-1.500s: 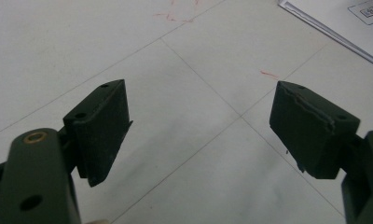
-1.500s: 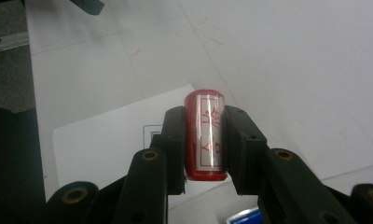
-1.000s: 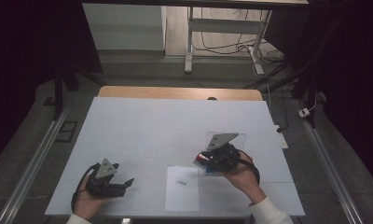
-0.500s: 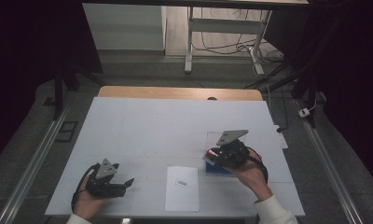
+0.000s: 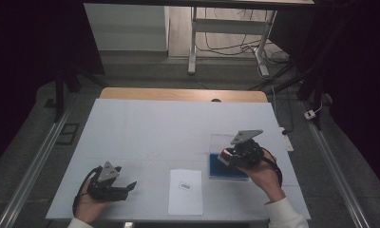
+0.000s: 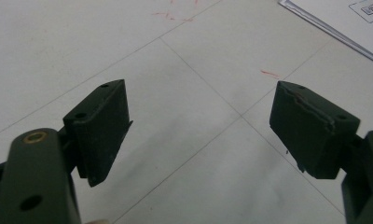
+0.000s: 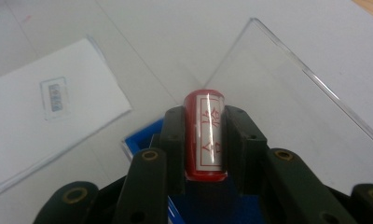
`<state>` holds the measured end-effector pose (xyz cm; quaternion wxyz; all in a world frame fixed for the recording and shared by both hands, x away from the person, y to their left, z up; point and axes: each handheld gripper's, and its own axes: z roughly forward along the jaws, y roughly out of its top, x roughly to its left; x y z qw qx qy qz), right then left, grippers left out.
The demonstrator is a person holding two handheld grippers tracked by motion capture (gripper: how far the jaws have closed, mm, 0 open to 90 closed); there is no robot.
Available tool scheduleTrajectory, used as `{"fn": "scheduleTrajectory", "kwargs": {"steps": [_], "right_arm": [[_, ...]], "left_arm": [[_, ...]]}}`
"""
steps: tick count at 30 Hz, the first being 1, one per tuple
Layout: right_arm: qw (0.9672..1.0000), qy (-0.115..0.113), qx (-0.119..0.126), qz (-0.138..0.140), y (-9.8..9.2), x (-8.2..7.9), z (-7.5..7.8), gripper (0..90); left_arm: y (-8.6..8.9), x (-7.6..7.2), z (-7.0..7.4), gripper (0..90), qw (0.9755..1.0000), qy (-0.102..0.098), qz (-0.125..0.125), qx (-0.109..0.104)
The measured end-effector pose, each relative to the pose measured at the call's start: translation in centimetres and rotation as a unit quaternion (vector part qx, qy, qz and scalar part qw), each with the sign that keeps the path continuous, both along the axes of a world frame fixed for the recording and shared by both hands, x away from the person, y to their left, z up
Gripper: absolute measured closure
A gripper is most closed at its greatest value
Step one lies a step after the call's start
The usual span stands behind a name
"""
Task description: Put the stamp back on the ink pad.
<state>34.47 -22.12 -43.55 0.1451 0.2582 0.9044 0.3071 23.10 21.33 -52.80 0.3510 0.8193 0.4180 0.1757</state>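
The right gripper (image 7: 203, 140) has its jaws clamped on a red stamp (image 7: 204, 135), a short cylinder with a white label and red characters, held above a blue ink pad (image 5: 228, 167) whose clear lid (image 7: 287, 107) lies open behind it. In the high view the stamp (image 5: 224, 155) sits at the left end of the right gripper (image 5: 228, 156), over the pad's near-left part.

The step in hand looks like inking the stamp for the sheet of paper (image 5: 185, 191) lying just left of the pad, with its small printed box (image 5: 185, 186) the likely target. To do it well, keep the grip firm at the stamp's middle, so that it cannot twist between the jaws, bring its printing face flat onto the pad, press lightly and evenly, then lift straight off. Carry it to the paper without brushing the lid, and set it down square rather than on 1 edge.

The right hand (image 5: 264, 173) reaches in from the lower right, with the gripper pointing left across the tabletop (image 5: 178, 128). The left gripper (image 5: 124, 187) rests low near the front-left edge, jaws wide apart with nothing between them, pointing toward the paper (image 6: 348, 18).
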Motion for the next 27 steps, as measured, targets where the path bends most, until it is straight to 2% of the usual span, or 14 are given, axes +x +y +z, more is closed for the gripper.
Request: {"fn": "scheduleTrajectory", "kwargs": {"steps": [10, 19, 27], "right_arm": [[0.9996, 0.01, -0.018, -0.018, -1.1, 0.6, -0.6, 69.9], [0.9987, 0.027, -0.04, -0.014, -0.8, 1.0, -1.8, 69.9], [0.9979, 0.033, -0.055, -0.007, -0.3, 1.1, -2.5, 69.9]], "left_arm": [[0.0, 0.0, 0.0, 20.0, 1.0, 0.001, 0.0, 0.001], [0.0, 0.0, -0.1, 20.0, 1.0, 0.003, -0.001, 0.001], [0.0, 0.0, -0.1, 19.9, 1.0, 0.002, -0.001, 0.002]]}}
